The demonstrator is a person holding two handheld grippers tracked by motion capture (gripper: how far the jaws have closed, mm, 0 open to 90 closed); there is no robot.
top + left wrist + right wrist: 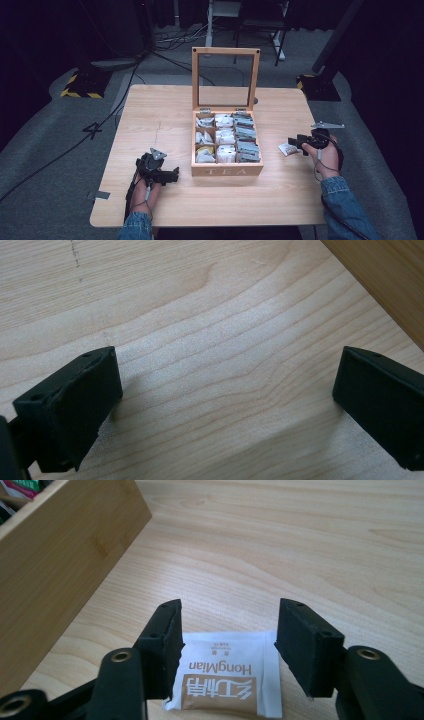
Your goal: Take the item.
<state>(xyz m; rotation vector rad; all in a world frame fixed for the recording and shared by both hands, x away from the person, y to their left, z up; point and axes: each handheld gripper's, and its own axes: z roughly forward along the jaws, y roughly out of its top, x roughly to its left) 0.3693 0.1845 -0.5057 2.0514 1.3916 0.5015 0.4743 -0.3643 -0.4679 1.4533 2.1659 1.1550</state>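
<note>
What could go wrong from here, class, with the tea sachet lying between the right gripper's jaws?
1. The tea sachet lies flat on the table; the open right gripper may skid over it.
2. Closing jaws could crumple the sachet.
3. The tea box stands close by; a sweep could knock it.

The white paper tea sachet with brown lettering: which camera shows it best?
The right gripper view: the white paper tea sachet lies flat between open jaws, lettering readable. The high view shows it as a small white patch right of the wooden tea box.
</note>
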